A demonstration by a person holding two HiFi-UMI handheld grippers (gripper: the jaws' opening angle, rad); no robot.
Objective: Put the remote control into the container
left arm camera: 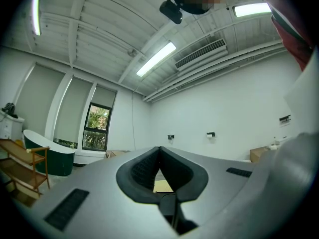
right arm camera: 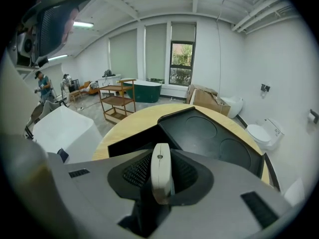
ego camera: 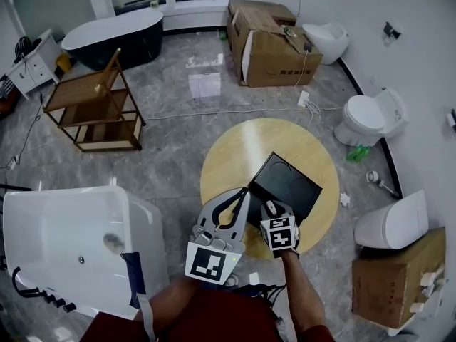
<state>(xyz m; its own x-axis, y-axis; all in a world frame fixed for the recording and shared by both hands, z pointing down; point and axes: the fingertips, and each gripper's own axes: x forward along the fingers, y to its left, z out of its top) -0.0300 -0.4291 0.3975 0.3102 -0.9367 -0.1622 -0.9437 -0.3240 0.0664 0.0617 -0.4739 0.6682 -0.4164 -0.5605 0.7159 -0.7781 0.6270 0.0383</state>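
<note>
The remote control (right arm camera: 160, 176) is white and stands on its thin edge, pinched between the jaws of the right gripper (right arm camera: 160, 153); it is up by the near edge of the black container (right arm camera: 204, 128), not inside yet; I think this is the carrying step; next the gripper should go a bit farther, get low and let go softly; the container looks empty; it sits on the round table (ego camera: 228, 159); the left gripper (left arm camera: 159, 151), at the left, has its jaws pressed together on nothing.
</note>
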